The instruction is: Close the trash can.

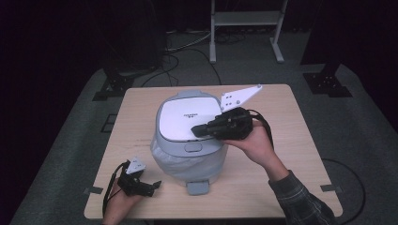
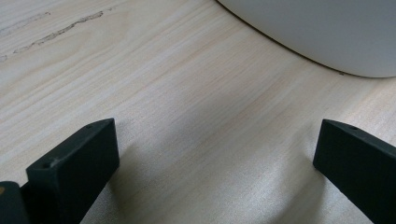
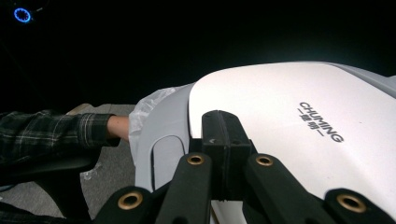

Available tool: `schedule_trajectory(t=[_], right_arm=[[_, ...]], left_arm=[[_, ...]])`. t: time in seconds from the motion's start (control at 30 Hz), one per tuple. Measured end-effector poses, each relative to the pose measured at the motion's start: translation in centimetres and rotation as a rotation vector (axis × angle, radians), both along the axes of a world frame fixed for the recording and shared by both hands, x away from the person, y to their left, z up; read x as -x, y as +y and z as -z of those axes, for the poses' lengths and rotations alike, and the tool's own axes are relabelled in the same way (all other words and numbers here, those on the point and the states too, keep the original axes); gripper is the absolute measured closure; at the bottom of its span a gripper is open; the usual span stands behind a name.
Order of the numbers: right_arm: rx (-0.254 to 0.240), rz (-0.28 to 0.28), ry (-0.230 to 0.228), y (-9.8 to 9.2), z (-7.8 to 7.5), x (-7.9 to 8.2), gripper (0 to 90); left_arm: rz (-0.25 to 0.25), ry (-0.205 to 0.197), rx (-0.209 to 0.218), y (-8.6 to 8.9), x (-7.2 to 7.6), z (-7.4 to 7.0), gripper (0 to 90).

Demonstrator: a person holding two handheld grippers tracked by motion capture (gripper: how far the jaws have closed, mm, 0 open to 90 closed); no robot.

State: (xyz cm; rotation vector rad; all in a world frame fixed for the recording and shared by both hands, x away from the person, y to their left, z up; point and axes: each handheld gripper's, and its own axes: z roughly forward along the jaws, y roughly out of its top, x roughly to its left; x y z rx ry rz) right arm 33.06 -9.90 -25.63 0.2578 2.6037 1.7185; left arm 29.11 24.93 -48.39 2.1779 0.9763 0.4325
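A: How many cookers?
B: One rice cooker [image 1: 190, 136], mid-surface [image 1: 281, 178]. Your right claw [image 1: 197, 131], jaws closed and empty, rests on its lid [image 3: 280, 107]; your left claw [image 1: 156, 185] stands open beside it.

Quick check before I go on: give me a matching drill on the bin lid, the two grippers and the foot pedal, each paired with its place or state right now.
Things:
1. left gripper
2. right gripper
3. bin lid
4. foot pedal

States or places:
A. white top, closed on the bin
B. jaws shut, tips resting on the lid's near edge
C. jaws wide apart, low over the table beside the bin
D. sticks out from the bin's base toward the person

Pairs: 1-C, 2-B, 3-A, 4-D
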Motion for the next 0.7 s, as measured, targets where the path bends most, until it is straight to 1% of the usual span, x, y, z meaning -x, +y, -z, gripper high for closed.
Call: schedule_trajectory(t=[0.23,0.27,0.3,0.4,0.53,0.7], right_arm=[[0.025,-0.018,-0.005,0.3,-0.1,0.2,90.0],[0.042,-0.023,-0.012,0.4,-0.1,0.3,90.0],[0.045,-0.024,-0.016,0.5,-0.1,0.4,90.0],[0.052,-0.038,-0.008,0.6,-0.2,0.5,90.0],[0.063,-0.028,-0.004,0.7,-0.3,0.5,90.0],[0.088,-0.021,-0.015,1.0,-0.5,0.6,90.0]], left_arm=[[0.0,0.0,0.0,0.0,0.0,0.0,0.0],[0.0,0.0,0.0,0.0,0.0,0.0,0.0],[0.0,0.0,0.0,0.0,0.0,0.0,0.0],[0.0,0.0,0.0,0.0,0.0,0.0,0.0],[0.0,0.0,0.0,0.0,0.0,0.0,0.0],[0.0,0.0,0.0,0.0,0.0,0.0,0.0]])
